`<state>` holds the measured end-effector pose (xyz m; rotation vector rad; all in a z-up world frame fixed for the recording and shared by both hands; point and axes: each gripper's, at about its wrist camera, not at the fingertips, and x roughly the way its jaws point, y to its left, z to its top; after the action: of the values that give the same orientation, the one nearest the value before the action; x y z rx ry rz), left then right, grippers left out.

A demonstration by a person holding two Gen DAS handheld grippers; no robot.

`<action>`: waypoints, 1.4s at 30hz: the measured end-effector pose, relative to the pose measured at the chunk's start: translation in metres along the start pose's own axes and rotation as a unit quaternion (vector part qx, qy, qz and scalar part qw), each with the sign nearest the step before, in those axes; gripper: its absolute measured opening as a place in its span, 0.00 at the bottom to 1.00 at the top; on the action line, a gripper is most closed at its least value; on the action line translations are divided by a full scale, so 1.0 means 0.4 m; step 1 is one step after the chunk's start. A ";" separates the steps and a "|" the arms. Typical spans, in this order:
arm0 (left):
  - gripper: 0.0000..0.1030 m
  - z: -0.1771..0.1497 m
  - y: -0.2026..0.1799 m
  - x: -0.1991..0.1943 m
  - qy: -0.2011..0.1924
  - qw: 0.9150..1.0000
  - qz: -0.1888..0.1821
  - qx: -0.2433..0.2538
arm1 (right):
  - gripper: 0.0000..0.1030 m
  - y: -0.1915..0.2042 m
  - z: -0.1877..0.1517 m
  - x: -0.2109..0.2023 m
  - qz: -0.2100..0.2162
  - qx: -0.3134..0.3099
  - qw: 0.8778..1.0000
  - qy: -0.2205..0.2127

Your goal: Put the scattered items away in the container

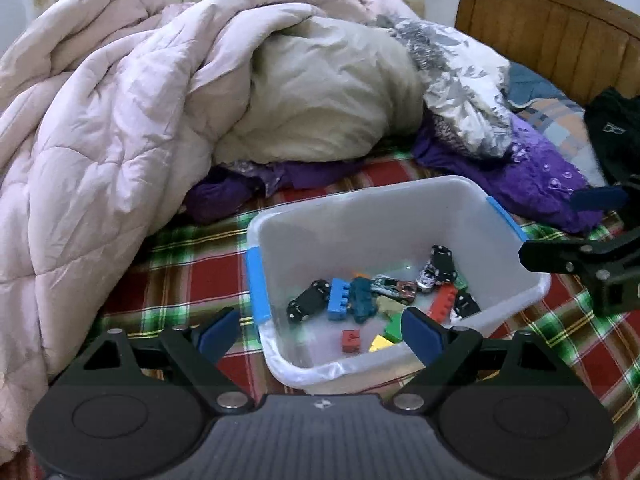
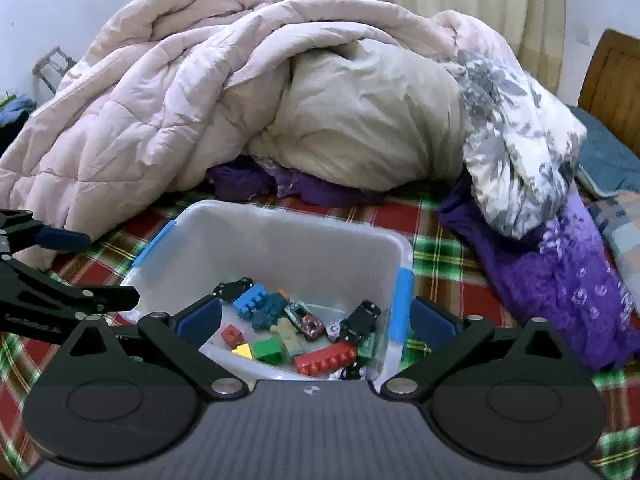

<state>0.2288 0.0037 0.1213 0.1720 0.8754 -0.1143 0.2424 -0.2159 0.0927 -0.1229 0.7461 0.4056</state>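
A translucent white bin with blue clips stands on the plaid bedsheet; it also shows in the right wrist view. Inside lie toy cars and building bricks, such as a blue brick, a red brick and a black car. My left gripper is open and empty, its fingers straddling the bin's near left corner. My right gripper is open and empty, held over the bin's near right side. Each gripper shows at the edge of the other's view.
A crumpled pink quilt and beige pillow pile up behind the bin. Purple fabric and a grey floral cloth lie to the right. A wooden headboard stands at the far right. The plaid sheet surrounds the bin.
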 end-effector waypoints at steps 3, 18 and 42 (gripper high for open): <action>0.88 0.037 0.002 0.016 0.026 0.999 0.022 0.009 | 1.00 0.009 0.034 0.013 0.000 -0.013 1.000 0.023; 0.88 0.101 -0.017 0.060 0.083 0.994 0.052 0.046 | 1.00 0.007 0.108 0.080 -0.004 -0.029 0.994 0.101; 0.88 0.099 0.025 0.100 0.104 0.994 0.037 -0.005 | 1.00 -0.003 0.079 0.098 -0.007 -0.022 0.994 0.103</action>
<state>0.2858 0.0045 0.1165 0.2092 1.0757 -0.0228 0.2889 -0.1969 0.0891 -0.2137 0.9398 0.4000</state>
